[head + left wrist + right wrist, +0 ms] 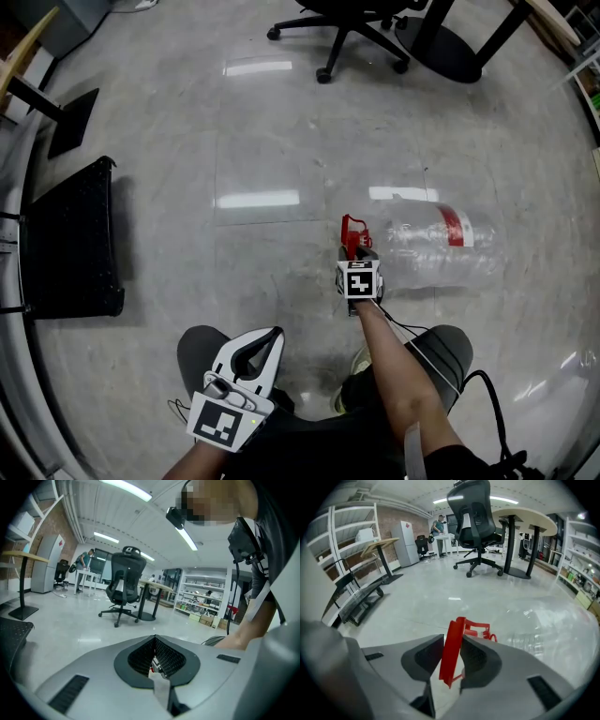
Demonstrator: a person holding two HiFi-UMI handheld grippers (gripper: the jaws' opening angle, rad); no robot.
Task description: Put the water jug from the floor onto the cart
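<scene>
Right gripper view: right gripper (pixel 452 641) clamps the red handle (pixel 451 660) to lift the fallen jug (pixel 441 246); left gripper (pixel 154 641) closed, empty.

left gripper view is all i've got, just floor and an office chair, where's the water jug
Observer: The water jug lies on its side on the floor, at the right of the head view.
Operator: anything holding it
Observer: The right gripper has its jaws closed on the red handle at the jug's left end. The jug itself rests on the floor.
Operator: and the cart
Observer: The cart stands at the far left of the head view, with open floor between its black deck and the jug.
</scene>
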